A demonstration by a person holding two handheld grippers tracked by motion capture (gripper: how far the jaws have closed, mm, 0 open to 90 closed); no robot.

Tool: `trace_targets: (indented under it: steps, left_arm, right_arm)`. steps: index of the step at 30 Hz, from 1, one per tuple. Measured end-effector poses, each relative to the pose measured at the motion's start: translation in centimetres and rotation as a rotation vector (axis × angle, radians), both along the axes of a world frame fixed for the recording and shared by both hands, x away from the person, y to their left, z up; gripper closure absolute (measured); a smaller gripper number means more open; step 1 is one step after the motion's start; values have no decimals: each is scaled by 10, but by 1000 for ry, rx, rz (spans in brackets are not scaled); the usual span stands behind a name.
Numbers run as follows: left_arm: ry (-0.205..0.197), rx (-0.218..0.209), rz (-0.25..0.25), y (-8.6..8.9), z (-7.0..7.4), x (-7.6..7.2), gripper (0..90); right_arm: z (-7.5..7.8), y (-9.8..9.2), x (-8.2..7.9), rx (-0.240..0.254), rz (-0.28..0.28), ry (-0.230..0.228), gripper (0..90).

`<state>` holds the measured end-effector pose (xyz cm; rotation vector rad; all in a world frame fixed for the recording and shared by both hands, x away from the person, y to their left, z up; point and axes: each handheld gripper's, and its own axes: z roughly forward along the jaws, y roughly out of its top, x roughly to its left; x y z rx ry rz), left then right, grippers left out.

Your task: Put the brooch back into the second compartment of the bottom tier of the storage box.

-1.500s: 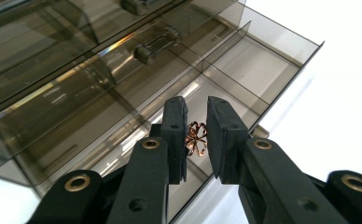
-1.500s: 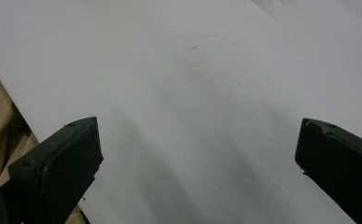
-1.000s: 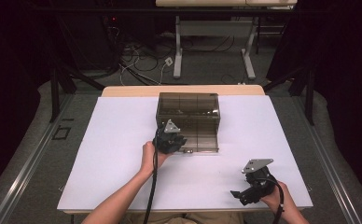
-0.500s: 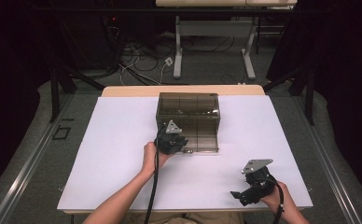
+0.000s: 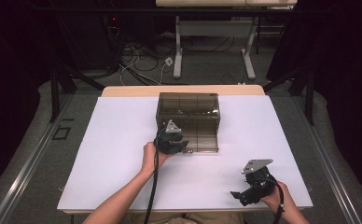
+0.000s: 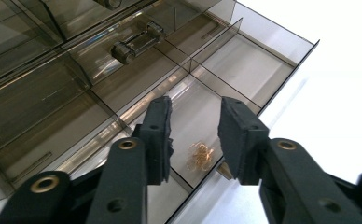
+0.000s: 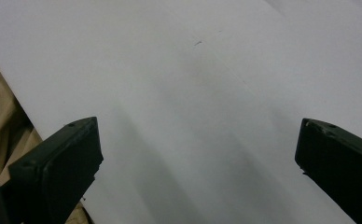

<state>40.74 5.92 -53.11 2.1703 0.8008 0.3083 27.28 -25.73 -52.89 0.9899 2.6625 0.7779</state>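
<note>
Hovering left tongs (image 6: 193, 135): poised over the front corner cell of the smoked plastic organiser box (image 5: 188, 122); jaws have just been opening, now parted with nothing pinched between them; below the gap lies a small heap of gold rings (image 6: 199, 155), loose on the cell floor, perhaps just let go, though the view is too dim to be sure what they are
Box placement: stands mid-bench with its drawer tray drawn toward the person, so the cells face up and can be reached from above
Right tongs (image 5: 244, 193): parked near the front right of the bench (image 5: 123, 140), jaws wide apart and empty, over bare white surface; likely kept clear so the left hand works alone
Edges: thin dividers (image 6: 188, 70) wall the cell on all sides; the tray's front lip sits just beside the right jaw
Open room: straight up is free; sideways travel inside the cell is tight; bare bench lies right of the tray
</note>
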Motion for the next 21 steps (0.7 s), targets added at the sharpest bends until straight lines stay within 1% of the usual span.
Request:
trace_targets:
  steps: [2, 4, 6, 11, 15, 16, 19, 21]
  left_arm:
    - [-6, 0, 4, 1, 2, -1, 540]
    - [2, 3, 8, 3, 4, -2, 473]
    - [-2, 10, 8, 5, 6, -3, 433]
    - [14, 7, 22, 12, 10, -6, 310]
    - [23, 21, 24, 19, 13, -9, 234]
    - [28, 25, 17, 21, 14, -10, 218]
    - [49, 10, -6, 26, 16, -12, 164]
    - [41, 10, -11, 28, 17, -15, 148]
  right_arm:
    - [0, 0, 0, -1, 3, 0, 1]
    - [0, 0, 0, -2, 2, 0, 1]
    - [0, 0, 0, -2, 2, -1, 1]
    - [0, 0, 0, -1, 6, 4, 1]
    - [0, 0, 0, 3, 3, -2, 1]
    - [0, 0, 0, 0, 4, 0, 1]
    - [0, 0, 0, -1, 5, 3, 1]
    - [0, 0, 0, -2, 2, -1, 1]
